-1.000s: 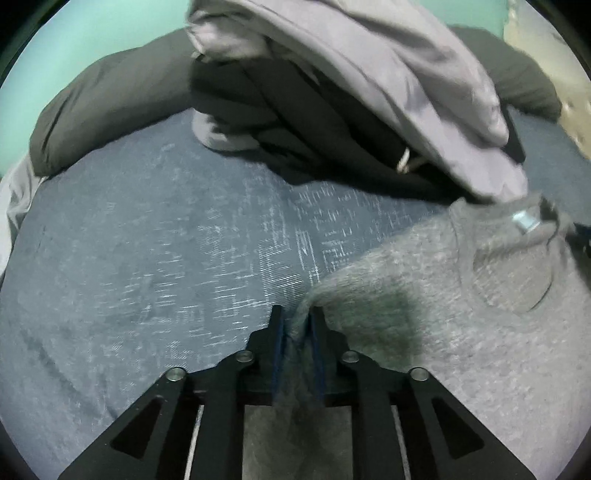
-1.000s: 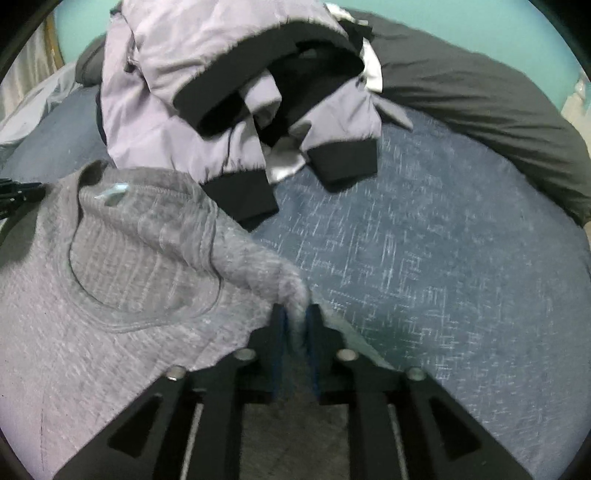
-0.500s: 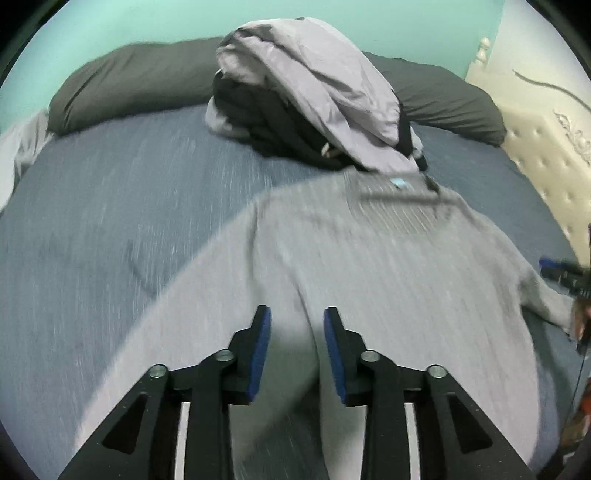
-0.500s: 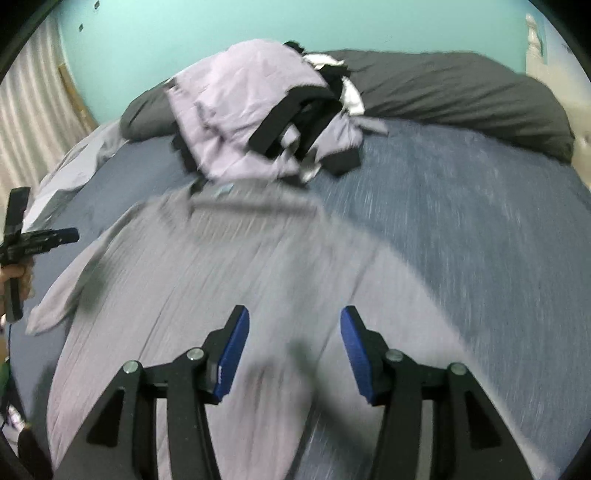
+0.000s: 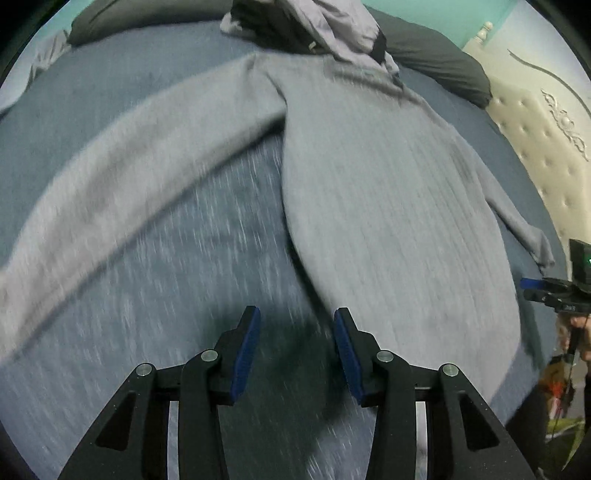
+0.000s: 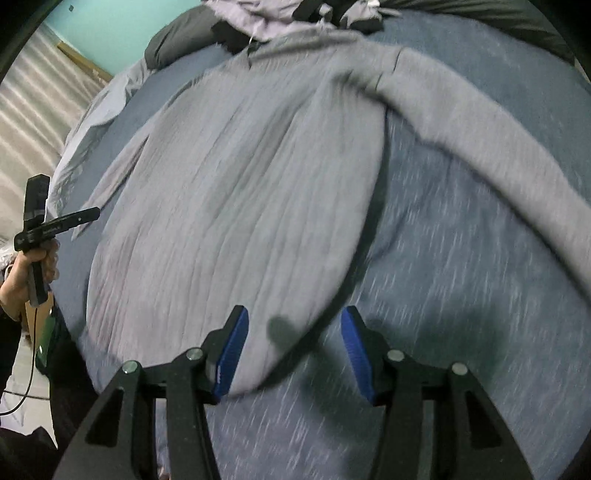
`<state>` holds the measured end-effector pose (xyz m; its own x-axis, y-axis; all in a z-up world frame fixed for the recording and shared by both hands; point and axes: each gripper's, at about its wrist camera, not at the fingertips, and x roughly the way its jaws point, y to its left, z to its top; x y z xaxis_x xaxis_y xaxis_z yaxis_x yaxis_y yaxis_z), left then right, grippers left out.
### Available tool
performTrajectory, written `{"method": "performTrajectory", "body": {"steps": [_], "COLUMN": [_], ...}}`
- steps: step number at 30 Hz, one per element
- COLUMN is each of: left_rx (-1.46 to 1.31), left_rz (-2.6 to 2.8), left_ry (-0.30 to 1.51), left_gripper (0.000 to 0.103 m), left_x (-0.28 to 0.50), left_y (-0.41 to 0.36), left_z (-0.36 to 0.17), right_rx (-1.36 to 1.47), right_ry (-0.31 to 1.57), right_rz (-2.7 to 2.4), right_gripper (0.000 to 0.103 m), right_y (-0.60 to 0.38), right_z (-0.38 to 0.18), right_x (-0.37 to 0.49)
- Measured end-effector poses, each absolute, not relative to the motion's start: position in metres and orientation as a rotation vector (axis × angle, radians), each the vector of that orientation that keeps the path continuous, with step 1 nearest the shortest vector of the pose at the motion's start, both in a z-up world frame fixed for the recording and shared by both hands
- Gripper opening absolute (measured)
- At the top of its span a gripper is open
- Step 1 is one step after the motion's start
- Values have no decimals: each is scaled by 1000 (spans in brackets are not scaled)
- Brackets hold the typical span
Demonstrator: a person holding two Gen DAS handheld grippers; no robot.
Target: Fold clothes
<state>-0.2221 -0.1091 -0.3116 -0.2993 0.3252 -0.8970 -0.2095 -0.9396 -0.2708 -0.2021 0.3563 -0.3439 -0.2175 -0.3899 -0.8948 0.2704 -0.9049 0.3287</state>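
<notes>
Your left gripper (image 5: pixel 296 349): jaws parted, nothing between blue pads, only bed cover below; they have just been opening. Your right gripper (image 6: pixel 294 349): jaws likewise released, just been opening, hem edge of grey sweater (image 6: pixel 236 192) lying beneath gap, not pinched. Sweater spread flat on blue bed (image 5: pixel 184 266), sleeves stretched out to both sides, collar toward pile of lilac and black clothes (image 5: pixel 332 29) by dark pillows (image 5: pixel 436 62). Both views blurred.
</notes>
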Motion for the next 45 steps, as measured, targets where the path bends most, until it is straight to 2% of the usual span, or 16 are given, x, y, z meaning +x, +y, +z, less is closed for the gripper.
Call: {"method": "performTrajectory", "body": {"steps": [10,22,27,35,40,45], "left_rx": [-1650,-1636,-1628,-1634,-1615,-1609], "left_rz": [2203,2216,2214,2196,2181,2186], "left_ry": [-157,-133,-119,-133,-141,-145], "left_gripper": [45,45,45,45,45,45], "left_x": [-169,-160,-160,-163,-163,-168], "left_y": [-95,-96,-96,-84,-80,-91], "left_z": [-329,-324,-323,-330,-330,-330], "right_rx": [1693,1736,1652,1455,1546,1516], "right_ry": [-203,80,-46,-63,13,-32], "right_rz": [-2076,-1945,-1993,-2124,-2132,-2177], "right_gripper": [53,40,37,37,37,37], "right_y": [332,283,266,241,238,276], "right_z": [-363,-374,-366,-334,-348,-330], "right_x": [-169,-147,-167,-207,-220,-202]}}
